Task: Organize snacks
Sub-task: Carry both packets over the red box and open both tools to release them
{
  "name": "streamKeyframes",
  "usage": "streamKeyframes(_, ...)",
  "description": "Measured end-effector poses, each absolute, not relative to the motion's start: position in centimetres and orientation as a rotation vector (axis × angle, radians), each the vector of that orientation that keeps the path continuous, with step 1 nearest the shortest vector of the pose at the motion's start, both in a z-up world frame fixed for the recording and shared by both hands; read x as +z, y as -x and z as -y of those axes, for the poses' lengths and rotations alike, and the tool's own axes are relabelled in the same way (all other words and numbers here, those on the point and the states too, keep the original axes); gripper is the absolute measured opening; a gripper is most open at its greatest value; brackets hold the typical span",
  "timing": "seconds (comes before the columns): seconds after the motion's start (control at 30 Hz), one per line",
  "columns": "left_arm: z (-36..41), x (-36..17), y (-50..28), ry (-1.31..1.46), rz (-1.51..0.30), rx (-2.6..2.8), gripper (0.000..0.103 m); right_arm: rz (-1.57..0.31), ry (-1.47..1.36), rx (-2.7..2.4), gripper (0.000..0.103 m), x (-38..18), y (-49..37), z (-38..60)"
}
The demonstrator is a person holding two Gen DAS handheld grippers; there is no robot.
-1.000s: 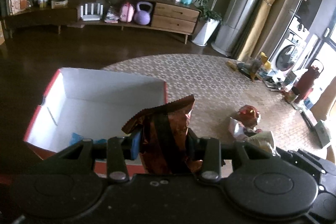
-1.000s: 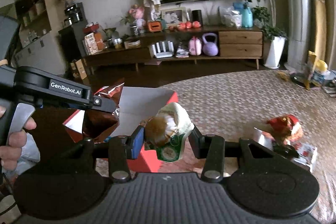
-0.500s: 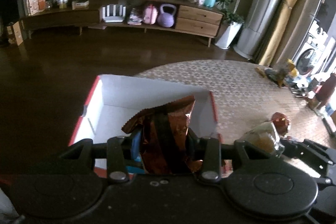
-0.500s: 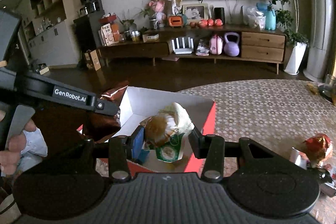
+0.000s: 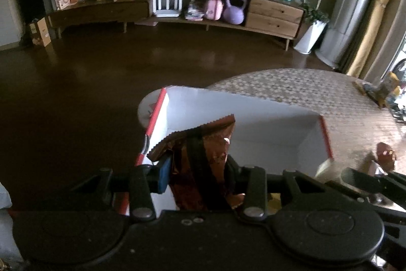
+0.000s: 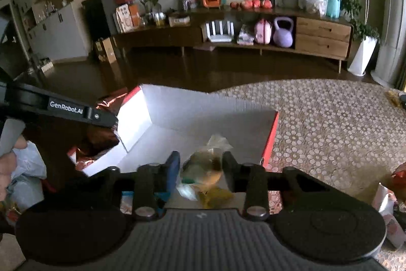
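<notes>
A red box with a white inside (image 5: 266,128) stands on the patterned rug; it also shows in the right wrist view (image 6: 203,123). My left gripper (image 5: 196,172) is shut on a brown foil snack bag (image 5: 200,159), held upright over the box's near left side. My right gripper (image 6: 200,169) has its jaws spread over the box. A clear bag with a bun (image 6: 205,164) sits between them, slumped toward the box floor, and I cannot tell whether the pads touch it. The left gripper's body (image 6: 63,108) shows at the left of the right wrist view.
More snack packets lie on the rug to the right of the box (image 5: 384,154) (image 6: 390,189). A blue packet (image 6: 127,193) lies in the box. A long wooden sideboard (image 6: 253,42) stands along the far wall across dark floor.
Both grippers moved left over the box. The right gripper's jaws widened and the bun bag sank lower between them. The left gripper still grips the foil bag.
</notes>
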State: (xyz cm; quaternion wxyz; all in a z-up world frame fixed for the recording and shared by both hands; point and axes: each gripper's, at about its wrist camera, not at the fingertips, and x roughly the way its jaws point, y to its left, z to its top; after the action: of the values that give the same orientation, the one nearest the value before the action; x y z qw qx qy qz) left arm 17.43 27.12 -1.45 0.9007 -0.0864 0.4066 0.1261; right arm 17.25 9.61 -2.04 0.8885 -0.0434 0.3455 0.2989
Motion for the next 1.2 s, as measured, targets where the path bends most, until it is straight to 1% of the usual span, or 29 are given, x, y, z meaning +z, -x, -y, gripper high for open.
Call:
streamKeyframes(0.1, -27.7, -2.5, -18.2, 0.181, -0.860, 0.271, 0.040, -0.730, 0.109, 0.620, 0.032, -2.9, -18.0, -10.3)
streamKeyframes(0.47, -26.9, -7.0, -21.2, 0.138, -0.956, 0.266, 0.041, -0.804, 0.114, 0.624, 0.032, -5.5, -18.8, -9.8)
streamKeyframes(0.67, -26.3, -8.4, -21.5, 0.133, -0.989, 0.273, 0.045, -0.808, 0.117, 0.630, 0.032, -5.6, -18.5, -9.6)
streamKeyframes(0.8, -26.0, -8.0, -21.1, 0.141, -0.974, 0.272, 0.063, -0.812, 0.111, 0.637, 0.032, -5.3, -18.4, -9.7)
streamKeyframes(0.9, -25.7, -7.5, -20.8, 0.134, -0.962, 0.264, 0.068, -0.814, 0.100, 0.636, 0.032, -5.1, -18.3, -9.6)
streamKeyframes(0.97, -25.7, -7.1, -20.4, 0.138, -0.954, 0.267, 0.076, -0.811, 0.097, 0.638, 0.032, -4.8, -18.0, -9.5)
streamKeyframes(1.0, -25.6, -6.9, -20.1, 0.136, -0.946, 0.268, 0.082, -0.809, 0.095, 0.638, 0.032, -4.7, -18.0, -9.4)
streamKeyframes(1.03, -25.5, -6.6, -20.0, 0.131, -0.938, 0.269, 0.084, -0.808, 0.092, 0.637, 0.032, -4.5, -17.8, -9.3)
streamKeyframes(1.1, -25.2, -6.1, -19.4, 0.128, -0.925, 0.269, 0.085, -0.805, 0.086, 0.639, 0.033, -4.2, -17.5, -8.9)
streamKeyframes(1.13, -25.2, -5.8, -19.2, 0.132, -0.918, 0.265, 0.085, -0.801, 0.083, 0.637, 0.036, -4.0, -17.3, -8.8)
streamKeyframes(1.2, -24.9, -5.2, -18.6, 0.135, -0.899, 0.262, 0.088, -0.786, 0.077, 0.631, 0.051, -3.4, -16.9, -8.4)
